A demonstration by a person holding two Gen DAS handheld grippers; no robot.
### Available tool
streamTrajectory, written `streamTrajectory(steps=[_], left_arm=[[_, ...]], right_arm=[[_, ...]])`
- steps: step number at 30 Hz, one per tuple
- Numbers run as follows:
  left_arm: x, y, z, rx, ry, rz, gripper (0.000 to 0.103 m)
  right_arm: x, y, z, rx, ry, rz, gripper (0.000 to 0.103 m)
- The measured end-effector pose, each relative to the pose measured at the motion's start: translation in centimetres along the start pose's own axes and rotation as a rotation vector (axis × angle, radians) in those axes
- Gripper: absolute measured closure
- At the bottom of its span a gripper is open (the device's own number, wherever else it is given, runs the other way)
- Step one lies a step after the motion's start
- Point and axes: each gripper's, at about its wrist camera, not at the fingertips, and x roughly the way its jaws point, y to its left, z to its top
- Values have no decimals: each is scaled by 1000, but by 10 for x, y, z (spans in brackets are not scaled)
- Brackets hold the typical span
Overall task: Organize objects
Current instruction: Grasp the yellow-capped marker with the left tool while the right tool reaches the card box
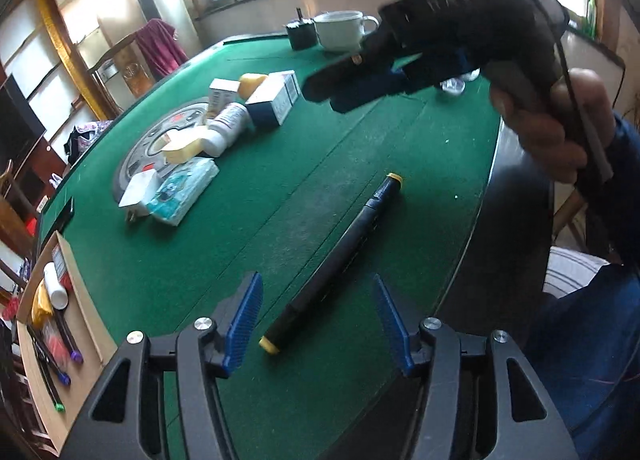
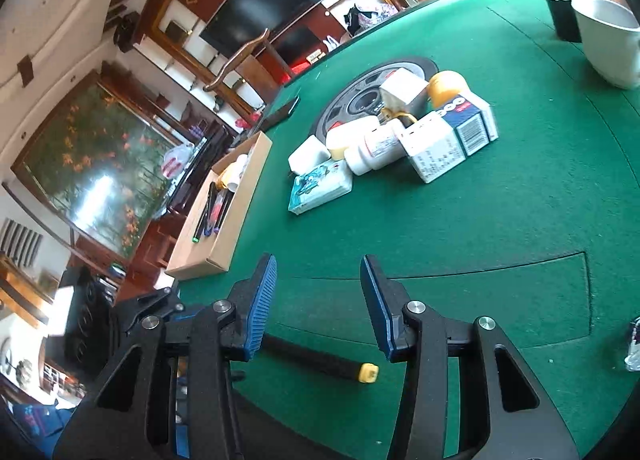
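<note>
**Marker lies free on the felt, both tongs apart**

Nearest to me, my left gripper (image 1: 318,324) has its blue pads standing wide, and the black marker (image 1: 332,272) with yellow caps lies flat on the green table (image 1: 248,244) between them, touched by neither pad. In my right wrist view, the right gripper (image 2: 318,304) is parted too, moderately, nothing gripped; the same marker (image 2: 320,360) shows low down, its yellow cap just below the gap.

Off to the near left, at the table's edge, sits the cardboard tray (image 2: 224,252) with several pens (image 2: 208,216) and a white bottle (image 1: 56,288) inside.

Further out, mid-table, a heap of goods: a tissue pack (image 2: 320,190), a white charger plug (image 2: 306,154), a white pill bottle (image 2: 376,150), small cartons (image 2: 436,152) and a yellow-lidded item (image 2: 446,88), all crowded on and beside a round grey panel (image 2: 360,92) set in the felt.

Far right, a large white mug (image 2: 608,44) stands beside a small black container (image 2: 566,20). In my left view the right tool (image 1: 460,44) hangs above the table, a hand (image 1: 560,120) clasping its handle.
</note>
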Motion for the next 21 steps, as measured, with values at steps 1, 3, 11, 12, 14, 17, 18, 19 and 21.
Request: streamTrajectory(steps=[1,3,11,12,14,17,18,19,21], left_arm=[[6,-1,2,2,12,4,45],[19,-1,7,-19,24,11,45],[34,25,10,-283,15,39,89],[34,33,6,-335,18,65,89],[33,47,-1,-408,20,105,90],[29,58,-11,-459,15,120,89],[28,58,-13,-464,12,125,89],[27,57,-14,-463,10,127,89],[27,55,-15,-458,4,136,89]], right_arm=[[-2,-3,1,9,-7,2,59],[-8,-12,4,36,-22,-4,59],[-17,-38,33,162,-79,-155,36],[-16,-45,39,213,-80,-144,36],[-11,-52,48,278,-78,-165,36],[3,-56,63,328,-82,-210,36],[11,-56,70,338,-76,-248,36],[17,-56,74,348,-74,-278,36],[35,-51,86,335,-58,-375,36]])
